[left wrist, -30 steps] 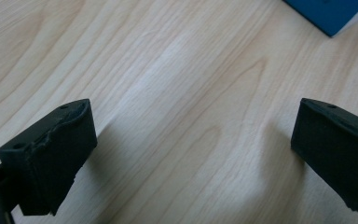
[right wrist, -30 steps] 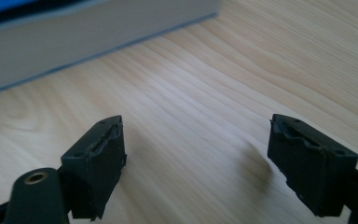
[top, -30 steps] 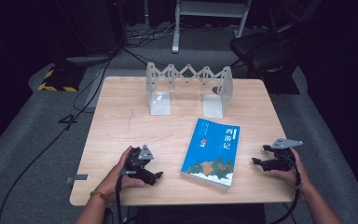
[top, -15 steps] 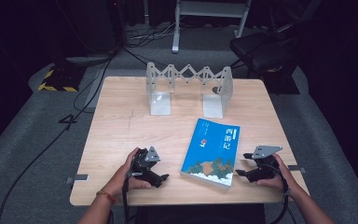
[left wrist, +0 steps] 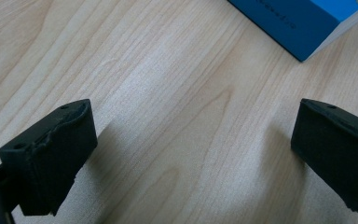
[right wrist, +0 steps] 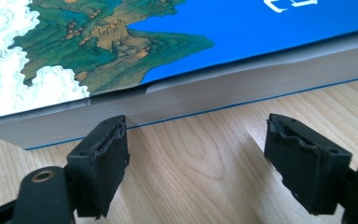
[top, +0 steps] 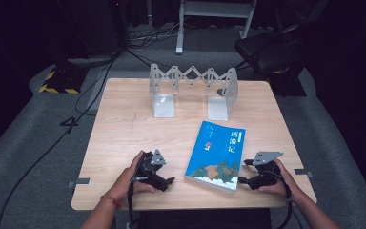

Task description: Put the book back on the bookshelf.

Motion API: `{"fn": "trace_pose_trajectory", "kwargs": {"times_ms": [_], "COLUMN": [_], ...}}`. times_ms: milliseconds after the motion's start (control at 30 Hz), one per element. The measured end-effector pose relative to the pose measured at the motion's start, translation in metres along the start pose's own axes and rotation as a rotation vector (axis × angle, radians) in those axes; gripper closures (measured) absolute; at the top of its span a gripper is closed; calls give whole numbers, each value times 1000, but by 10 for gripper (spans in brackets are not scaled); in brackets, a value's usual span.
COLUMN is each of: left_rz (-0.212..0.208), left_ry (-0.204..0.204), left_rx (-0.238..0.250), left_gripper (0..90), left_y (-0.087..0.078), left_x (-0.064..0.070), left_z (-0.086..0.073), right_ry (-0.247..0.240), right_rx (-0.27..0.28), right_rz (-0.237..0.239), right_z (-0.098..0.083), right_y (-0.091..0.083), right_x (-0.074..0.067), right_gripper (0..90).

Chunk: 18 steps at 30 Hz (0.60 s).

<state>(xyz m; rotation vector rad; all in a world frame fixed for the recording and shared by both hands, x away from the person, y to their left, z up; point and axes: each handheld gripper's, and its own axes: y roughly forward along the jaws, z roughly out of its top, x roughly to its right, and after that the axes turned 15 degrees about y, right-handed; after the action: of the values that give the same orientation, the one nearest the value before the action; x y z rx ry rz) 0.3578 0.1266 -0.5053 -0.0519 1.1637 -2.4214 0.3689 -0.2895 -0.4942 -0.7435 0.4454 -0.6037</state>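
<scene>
My right gripper [top: 246, 172] sits low on the pale wooden table [top: 124, 138], jaws spread wide and holding nothing, just beside the page edge of the thick blue paperback book [top: 217, 155]. In my right gripper view that book [right wrist: 177, 60] lies flat just ahead of the pads, its glossy cover printed with green hills and white clouds, its block of pages greyish. My left gripper [top: 164, 179] rests near the book's spine side, jaws also wide apart over bare grained wood.
</scene>
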Motion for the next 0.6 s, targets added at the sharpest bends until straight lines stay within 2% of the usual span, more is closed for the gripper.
{"fn": "trace_pose_trajectory", "kwargs": {"times_ms": [400, 533, 600], "left_rz": [-3, 5, 7], "left_ry": [-1, -6, -12], "left_rx": [-2, 1, -2], "left_gripper": [2, 5, 5], "left_y": [1, 3, 4], "left_x": [1, 2, 2], "left_z": [2, 3, 5], "right_ry": [-13, 18, 13], "right_rx": [21, 47, 47], "right_rz": [-1, 27, 26], "right_z": [3, 5, 5], "right_y": [-5, -9, -9], "right_x": [-1, 0, 0], "right_gripper": [223, 223, 223]}}
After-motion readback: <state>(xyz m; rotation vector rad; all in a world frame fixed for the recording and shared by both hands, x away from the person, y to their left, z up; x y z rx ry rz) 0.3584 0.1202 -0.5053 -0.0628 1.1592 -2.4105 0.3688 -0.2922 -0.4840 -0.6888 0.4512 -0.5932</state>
